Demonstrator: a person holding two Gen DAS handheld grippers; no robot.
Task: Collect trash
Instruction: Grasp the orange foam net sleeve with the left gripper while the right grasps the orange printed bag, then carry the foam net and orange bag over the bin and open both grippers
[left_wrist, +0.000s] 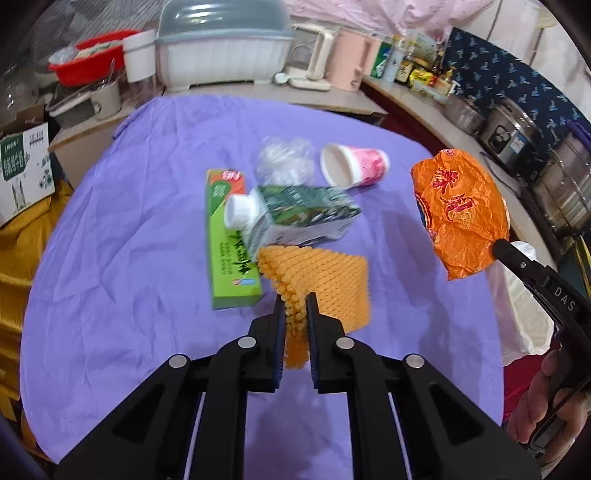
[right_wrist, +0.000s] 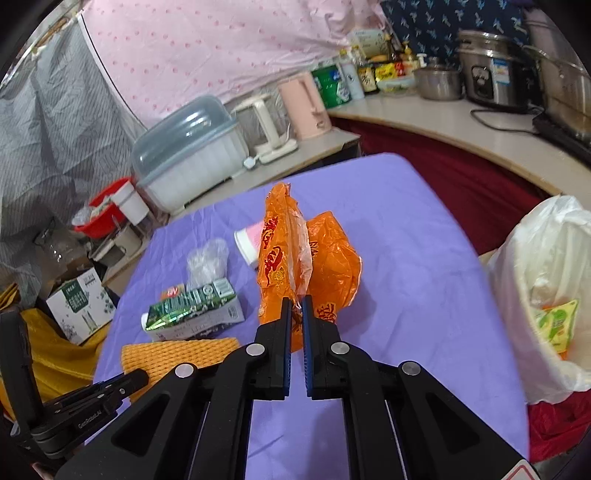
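My left gripper (left_wrist: 295, 301) is shut on the near edge of an orange foam fruit net (left_wrist: 325, 280), which lifts off the purple tablecloth (left_wrist: 129, 258). My right gripper (right_wrist: 294, 301) is shut on a crumpled orange plastic wrapper (right_wrist: 295, 254) with red print, held clear above the table; the same orange wrapper (left_wrist: 460, 210) hangs at the right in the left wrist view. Still lying on the cloth are a green-and-white milk carton (left_wrist: 299, 218), a green box (left_wrist: 229, 243), a pink-and-white paper cup (left_wrist: 354, 164) on its side and a clear crumpled plastic (left_wrist: 284, 160).
A bin lined with a white bag (right_wrist: 546, 280) stands off the table's right edge, with a yellow-green packet inside. Counters behind carry a lidded dish rack (right_wrist: 188, 147), kettles, pots and a rice cooker (right_wrist: 487, 70). A cardboard box (left_wrist: 24, 166) sits left of the table.
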